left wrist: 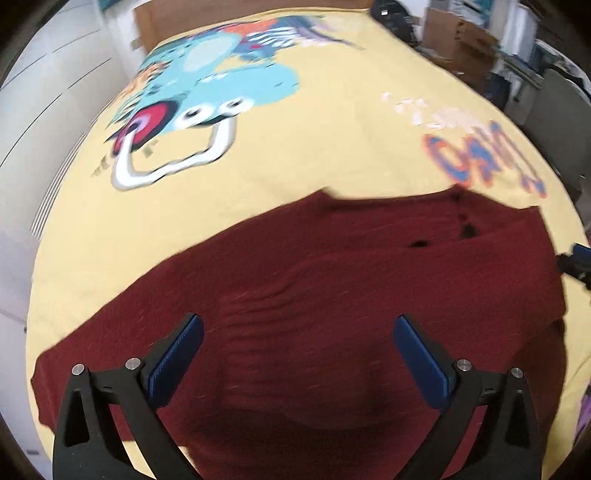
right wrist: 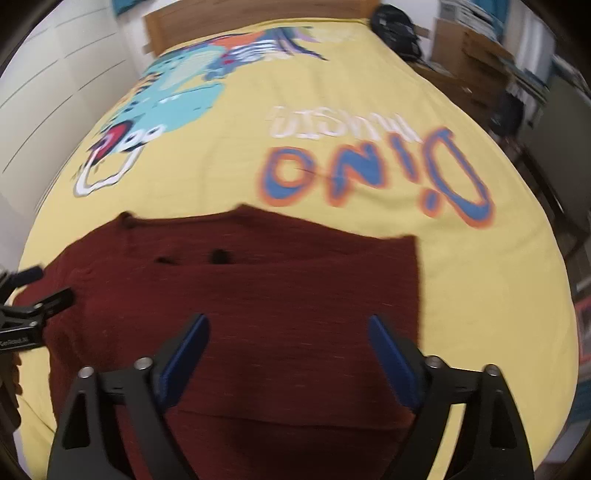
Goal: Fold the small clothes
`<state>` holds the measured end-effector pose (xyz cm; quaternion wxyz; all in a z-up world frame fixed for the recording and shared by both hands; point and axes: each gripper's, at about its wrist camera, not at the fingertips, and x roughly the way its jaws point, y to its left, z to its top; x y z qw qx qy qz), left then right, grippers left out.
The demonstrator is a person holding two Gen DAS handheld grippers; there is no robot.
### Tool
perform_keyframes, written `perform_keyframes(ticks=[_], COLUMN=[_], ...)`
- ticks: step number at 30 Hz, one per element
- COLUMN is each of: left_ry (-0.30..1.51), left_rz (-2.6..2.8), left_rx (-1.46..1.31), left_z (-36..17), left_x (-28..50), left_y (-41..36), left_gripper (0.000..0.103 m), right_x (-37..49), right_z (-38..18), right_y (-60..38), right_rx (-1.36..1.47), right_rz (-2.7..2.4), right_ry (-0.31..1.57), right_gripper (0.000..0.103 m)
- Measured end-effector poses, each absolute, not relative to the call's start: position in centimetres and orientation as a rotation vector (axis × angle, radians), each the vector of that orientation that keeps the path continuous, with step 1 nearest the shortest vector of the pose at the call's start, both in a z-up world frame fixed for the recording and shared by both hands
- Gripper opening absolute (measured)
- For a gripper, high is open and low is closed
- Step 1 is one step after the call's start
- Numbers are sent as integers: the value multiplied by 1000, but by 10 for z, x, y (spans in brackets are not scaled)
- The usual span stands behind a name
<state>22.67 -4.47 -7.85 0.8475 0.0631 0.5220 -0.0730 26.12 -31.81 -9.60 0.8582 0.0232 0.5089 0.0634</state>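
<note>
A dark red knitted garment (left wrist: 332,288) lies spread on the yellow bed cover (left wrist: 314,140), partly folded, with small dark buttons near its far edge. It also shows in the right wrist view (right wrist: 258,295). My left gripper (left wrist: 297,332) is open and empty, hovering over the garment's near part. My right gripper (right wrist: 288,332) is open and empty, above the garment's right half. The left gripper's fingers (right wrist: 51,301) show at the left edge of the right wrist view; the right gripper's tip (left wrist: 576,262) shows at the right edge of the left wrist view.
The yellow cover (right wrist: 332,110) carries a blue dinosaur print (left wrist: 207,85) and "DINO" lettering (right wrist: 369,173). A wooden headboard (right wrist: 258,18) is at the far end. Cardboard boxes (right wrist: 469,55) and clutter stand to the right, a white wall (left wrist: 48,92) to the left.
</note>
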Motion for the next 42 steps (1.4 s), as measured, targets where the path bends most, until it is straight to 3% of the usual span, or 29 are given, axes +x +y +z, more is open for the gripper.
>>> perform_keyframes(ticks=[2,10,13,26,36,42], left_ry=[1098,1179,1183,1174,1208,1246], left_rz=[-186,-174,-164,-148,-144,-143], left_rx=[119,185,200,131,124,12], left_z=[-78,-141,-162,-168,-166,-138], left_x=[229,237,240,237,241,233], left_y=[-59,-106,-97,-34,-36,-8], left_gripper=[102,102,102,103,102,102], right_x=[260,263,260,238,222,189], right_z=[-105,-176,-179,-192,-166,-134], right_y=[-304,-305,-327,-358,-343,-338], right_rx=[33,5,28,53,34,54], right_rz=[137,53,47,24,7,39], right_ry=[1067,1158,1146,1123,1122,1117], right_gripper=[102,102,102,102,102,102])
